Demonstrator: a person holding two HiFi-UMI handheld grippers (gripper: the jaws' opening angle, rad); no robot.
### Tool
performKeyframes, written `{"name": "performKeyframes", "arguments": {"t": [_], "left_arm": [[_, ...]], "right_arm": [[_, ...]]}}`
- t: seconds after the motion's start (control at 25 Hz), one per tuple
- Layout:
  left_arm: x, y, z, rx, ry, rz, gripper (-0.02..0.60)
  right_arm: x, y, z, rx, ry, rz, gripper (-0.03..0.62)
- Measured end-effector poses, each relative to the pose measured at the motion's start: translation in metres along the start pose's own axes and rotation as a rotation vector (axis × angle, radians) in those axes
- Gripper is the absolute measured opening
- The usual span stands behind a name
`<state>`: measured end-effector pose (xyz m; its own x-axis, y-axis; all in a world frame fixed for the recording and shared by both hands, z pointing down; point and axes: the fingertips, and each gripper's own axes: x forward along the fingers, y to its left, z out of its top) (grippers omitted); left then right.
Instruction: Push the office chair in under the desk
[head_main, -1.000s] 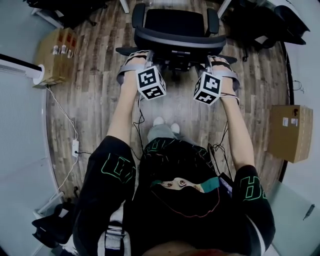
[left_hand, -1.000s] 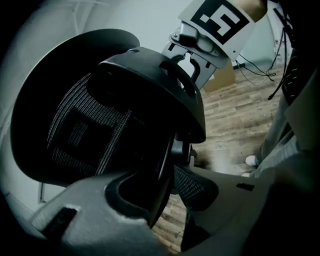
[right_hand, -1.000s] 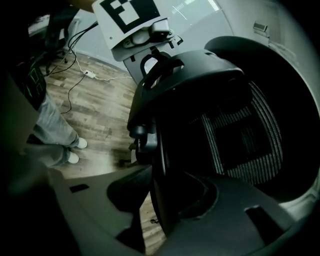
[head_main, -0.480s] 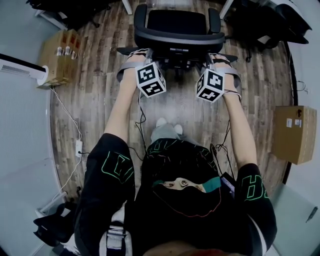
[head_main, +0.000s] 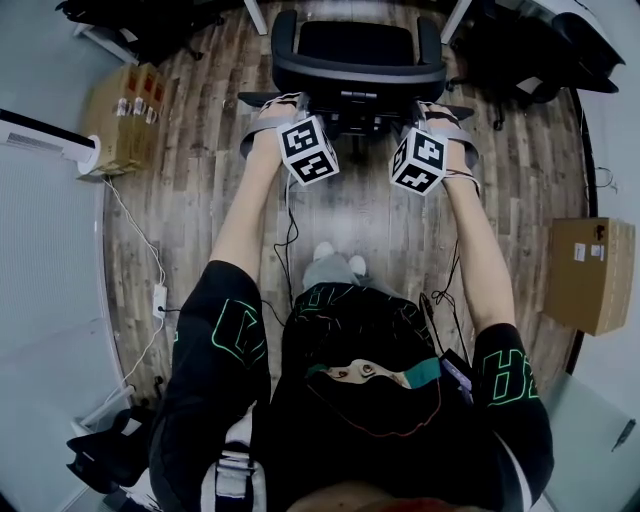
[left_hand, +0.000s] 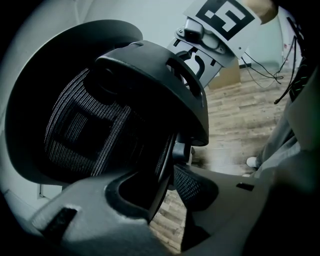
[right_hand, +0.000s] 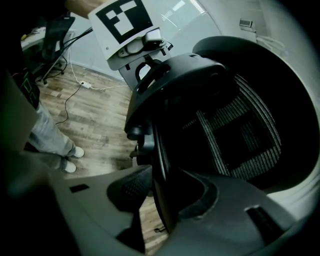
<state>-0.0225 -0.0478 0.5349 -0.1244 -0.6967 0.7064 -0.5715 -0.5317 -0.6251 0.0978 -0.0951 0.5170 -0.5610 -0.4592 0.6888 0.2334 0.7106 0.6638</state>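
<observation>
We clench the left gripper (left_hand: 167, 186) and the right gripper (right_hand: 156, 192) on opposite side rims of the office chair (head_main: 358, 45) backrest, so the push stays straight; the chair stands on the wooden floor (head_main: 200, 190), its seat facing the desk legs (head_main: 253, 14).

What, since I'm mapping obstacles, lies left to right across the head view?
Left cardboard box → left gripper → right gripper → right cardboard box. The office chair spans both grippers, so it is left out.
</observation>
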Motion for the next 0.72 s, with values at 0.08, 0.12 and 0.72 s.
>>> {"name": "performKeyframes", "arguments": {"t": [0.08, 0.12, 0.72], "left_arm": [[0.005, 0.003, 0.004, -0.002, -0.007, -0.003, 0.163], [0.008, 0.006, 0.005, -0.003, -0.002, 0.001, 0.164], [0.049, 0.049, 0.022, -0.005, 0.031, 0.03, 0.166]], "right_arm": [[0.005, -0.005, -0.002, 0.007, 0.001, 0.007, 0.138], [0.007, -0.008, -0.004, 0.01, 0.002, 0.009, 0.138], [0.039, -0.058, -0.024, 0.038, 0.016, 0.05, 0.137]]}}
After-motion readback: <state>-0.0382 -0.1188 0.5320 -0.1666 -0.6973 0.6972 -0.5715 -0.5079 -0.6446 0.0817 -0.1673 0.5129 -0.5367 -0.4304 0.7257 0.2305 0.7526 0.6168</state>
